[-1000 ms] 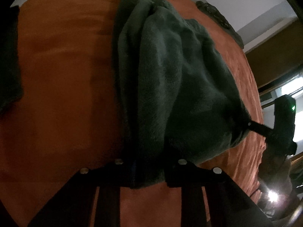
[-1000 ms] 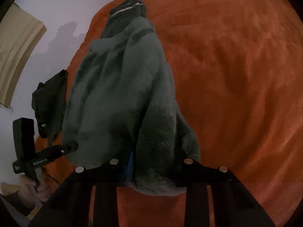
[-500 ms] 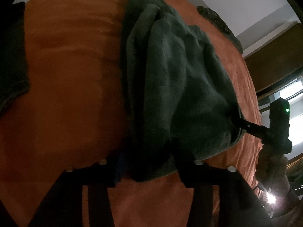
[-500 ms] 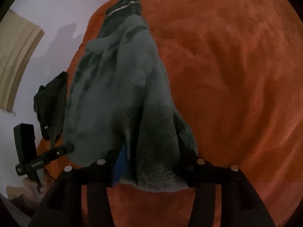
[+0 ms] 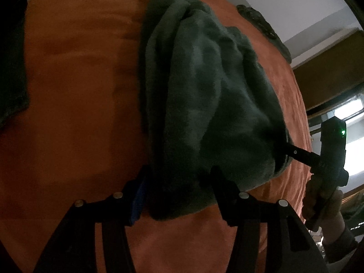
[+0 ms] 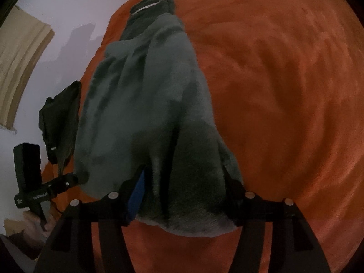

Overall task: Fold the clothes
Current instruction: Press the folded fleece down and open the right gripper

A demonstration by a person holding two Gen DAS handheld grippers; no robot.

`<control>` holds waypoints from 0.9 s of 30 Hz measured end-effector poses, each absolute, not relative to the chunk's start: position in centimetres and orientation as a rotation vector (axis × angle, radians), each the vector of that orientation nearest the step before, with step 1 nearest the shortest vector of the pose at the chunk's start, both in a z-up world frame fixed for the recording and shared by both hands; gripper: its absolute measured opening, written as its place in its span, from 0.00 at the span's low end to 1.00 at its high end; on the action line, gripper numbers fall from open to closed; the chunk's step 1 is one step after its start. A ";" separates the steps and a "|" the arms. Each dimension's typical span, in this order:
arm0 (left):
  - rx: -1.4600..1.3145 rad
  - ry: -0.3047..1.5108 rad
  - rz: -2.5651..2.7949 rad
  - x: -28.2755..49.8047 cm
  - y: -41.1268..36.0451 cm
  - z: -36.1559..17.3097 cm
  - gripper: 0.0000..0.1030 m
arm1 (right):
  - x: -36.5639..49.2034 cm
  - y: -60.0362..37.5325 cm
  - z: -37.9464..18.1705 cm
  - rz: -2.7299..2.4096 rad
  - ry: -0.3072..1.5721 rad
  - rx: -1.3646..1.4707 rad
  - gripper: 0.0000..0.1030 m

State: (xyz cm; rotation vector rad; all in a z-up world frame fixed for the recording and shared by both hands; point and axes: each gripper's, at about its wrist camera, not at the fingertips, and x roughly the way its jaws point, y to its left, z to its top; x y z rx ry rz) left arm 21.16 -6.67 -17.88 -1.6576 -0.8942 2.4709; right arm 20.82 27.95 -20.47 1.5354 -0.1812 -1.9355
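Left wrist view: the left gripper (image 5: 179,188) has its two black fingers set fairly wide apart, and a thick bunch of dark green fleece garment (image 5: 204,104) fills the gap between them, so both fingers press on the cloth. A blue pad (image 5: 138,201) shows on the inside of the finger at 7 o'clock. The fleece stretches away from the fingers toward 12 o'clock, hanging in long folds over the orange bedspread (image 5: 75,95). At 3 o'clock the right gripper (image 5: 289,151) pokes its tip into the far corner of the same garment, a green light glowing on its body, and a hand (image 5: 323,200) grips its handle at 4 o'clock. A second dark garment (image 5: 13,77) lies on the bedspread at 9 o'clock.

Right wrist view: the right gripper (image 6: 184,193) likewise has its fingers apart with a fat fold of the fleece (image 6: 147,104) clamped between them, the hem drooping just below at 6 o'clock. The garment runs up to 12 o'clock, where a pale stripe crosses its far end. At 8 o'clock the left gripper (image 6: 72,179) bites the opposite corner. The other dark garment (image 6: 61,118) sits at 9 o'clock on the edge of the orange bedspread (image 6: 284,91), beside a pale wall (image 6: 75,22).
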 end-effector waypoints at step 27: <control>-1.697 -0.917 2.358 23.4 -5.5 -19.6 0.25 | 22.6 26.5 -21.2 -1.909 -0.168 1.504 0.35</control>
